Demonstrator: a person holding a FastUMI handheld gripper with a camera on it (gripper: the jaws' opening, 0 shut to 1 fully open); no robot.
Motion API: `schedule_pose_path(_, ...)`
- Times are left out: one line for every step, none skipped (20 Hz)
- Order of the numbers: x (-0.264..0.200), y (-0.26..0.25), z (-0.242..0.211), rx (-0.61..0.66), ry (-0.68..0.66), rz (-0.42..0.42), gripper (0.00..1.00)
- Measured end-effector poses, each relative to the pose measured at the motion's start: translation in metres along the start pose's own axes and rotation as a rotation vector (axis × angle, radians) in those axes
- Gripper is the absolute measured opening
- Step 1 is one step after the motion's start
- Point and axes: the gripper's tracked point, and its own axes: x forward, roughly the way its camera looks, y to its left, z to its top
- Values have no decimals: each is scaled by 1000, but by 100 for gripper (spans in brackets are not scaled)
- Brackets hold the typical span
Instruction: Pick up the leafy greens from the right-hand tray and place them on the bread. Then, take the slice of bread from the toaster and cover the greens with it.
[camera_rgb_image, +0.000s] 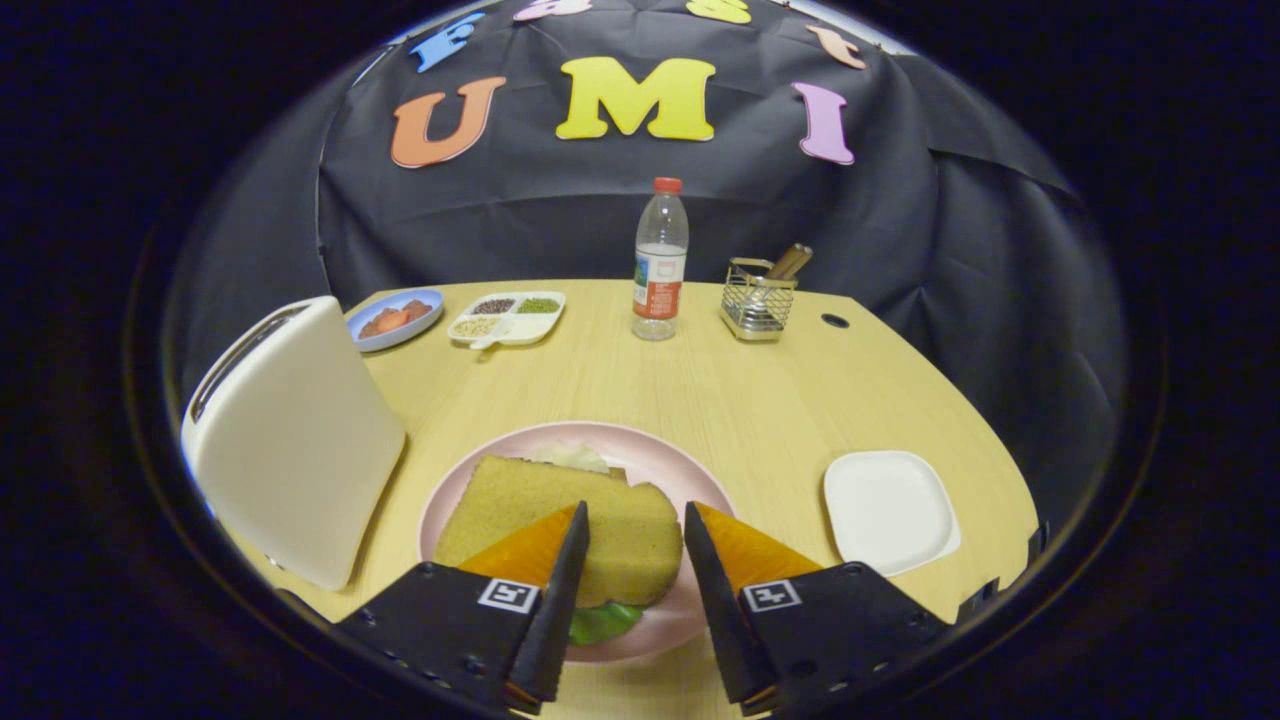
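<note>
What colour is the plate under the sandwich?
Pale pink plate, clearest in the gripper view, beneath the open gripper.

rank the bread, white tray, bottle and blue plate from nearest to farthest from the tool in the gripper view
1. Bread: on the pink plate, just ahead of the open tool.
2. White tray: right of the fingers.
3. Bottle: far side of the table, straight ahead.
4. Blue plate: far left; too close to the bottle to call.
</note>
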Motion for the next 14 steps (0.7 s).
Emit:
schedule_pose_path(-7, 2, 5, 13, -14, 8, 69)
schedule_pose_path(-14, 4, 10, 22, -27, 24, 72)
schedule_pose_path(-23, 6, 15, 30, -44, 32, 76)
schedule_pose_path(-32, 5, 20, 38, -60, 36, 79)
schedule_pose_path(-42, 6, 27, 47, -77, 44, 82)
schedule_pose_path(-52, 7, 33, 54, -93, 53, 83)
schedule_pose_path(-64, 10, 39, 59, -115, 67, 86)
schedule_pose_path(-77, 11, 47, 61, -141, 74, 88)
schedule_pose_path(-89, 12, 54, 66, -163, 86, 90)
schedule_pose_path(-101, 17, 59, 81, -182, 107, 92)
schedule_pose_path(-114, 19, 63, 94, -198, 117, 95)
schedule_pose_path(-130, 16, 68, 104, -225, 116, 96)
schedule_pose_path(-142, 15, 74, 99, -261, 116, 96)
schedule_pose_path(-154, 12, 80, 81, -296, 93, 96)
